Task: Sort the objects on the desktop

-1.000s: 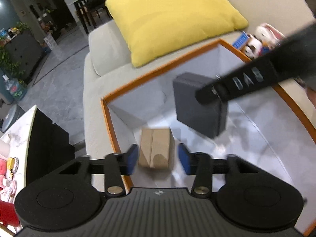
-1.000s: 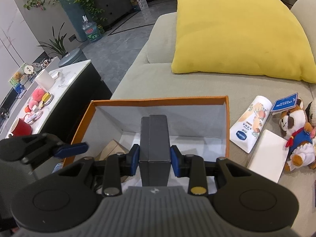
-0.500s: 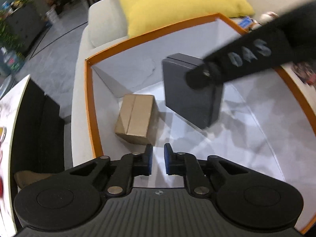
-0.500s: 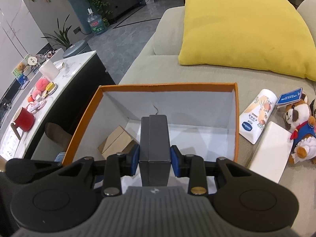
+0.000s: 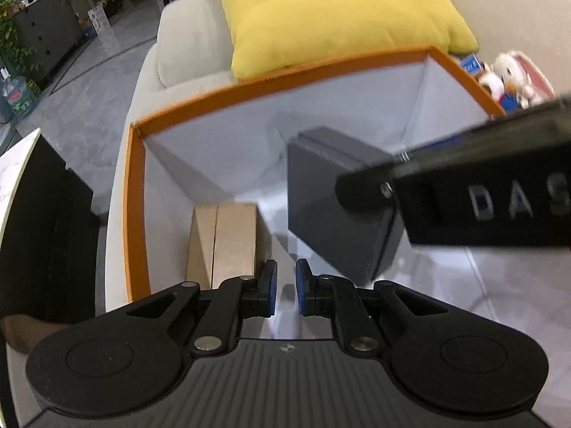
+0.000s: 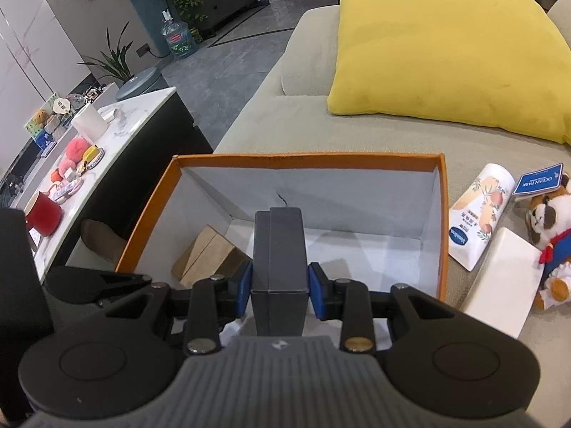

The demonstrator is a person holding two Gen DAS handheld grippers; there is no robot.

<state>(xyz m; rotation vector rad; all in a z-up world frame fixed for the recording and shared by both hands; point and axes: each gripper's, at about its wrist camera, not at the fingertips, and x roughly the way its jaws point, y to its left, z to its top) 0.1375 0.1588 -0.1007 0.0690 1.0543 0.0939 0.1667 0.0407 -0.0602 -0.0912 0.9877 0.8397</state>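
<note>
Orange-rimmed storage box (image 6: 441, 221) with pale grey-white inside, plain tan cardboard box (image 5: 228, 242), matte dark grey box (image 6: 280, 246), blue pads (image 5: 270, 287) on black grippers, yellow pillow (image 6: 442, 50), beige sofa (image 6: 285, 114), white bottle (image 6: 478, 210) (peach fruit print), red mug (image 6: 43, 214).

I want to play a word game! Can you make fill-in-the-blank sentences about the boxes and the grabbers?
1. The right gripper is holding a dark ____ box.
2. A small cardboard box lies inside the big box with the ____ rim.
3. The left gripper holds ____.
4. The pillow on the sofa is ____.

Missing words: gray; orange; nothing; yellow
</note>
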